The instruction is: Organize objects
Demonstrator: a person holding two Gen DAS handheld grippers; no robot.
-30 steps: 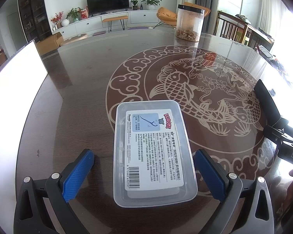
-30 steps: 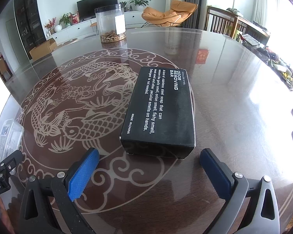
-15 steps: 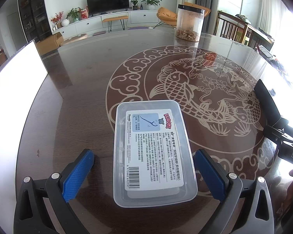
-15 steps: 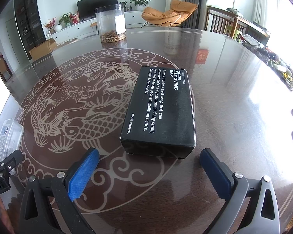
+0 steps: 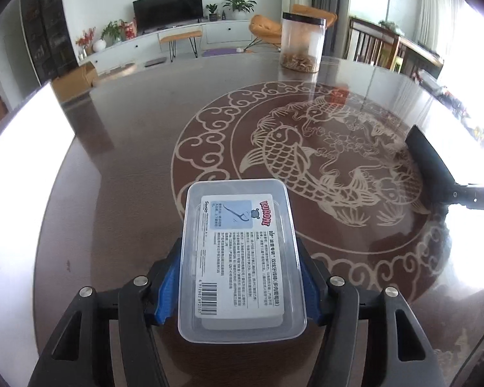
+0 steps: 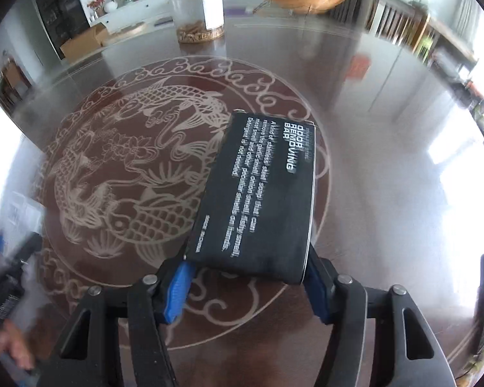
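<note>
We have just closed the left claw [image 5: 242,285] on the clear floss box [image 5: 240,258] and the right claw [image 6: 247,285] on the black soap box [image 6: 258,200], both over the koi medallion [image 5: 306,174] of the bench [image 5: 129,135]. Both claws pitch steeply down; we should lift level, keeping each squeeze centred, to avoid slipping.

Wrist views, steeply downward (shared table [image 5: 135,148])

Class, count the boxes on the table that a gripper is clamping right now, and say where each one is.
2. The clear plastic box sits between the left gripper's pads; the black box sits between the right gripper's pads. Both grippers have just closed.
</note>
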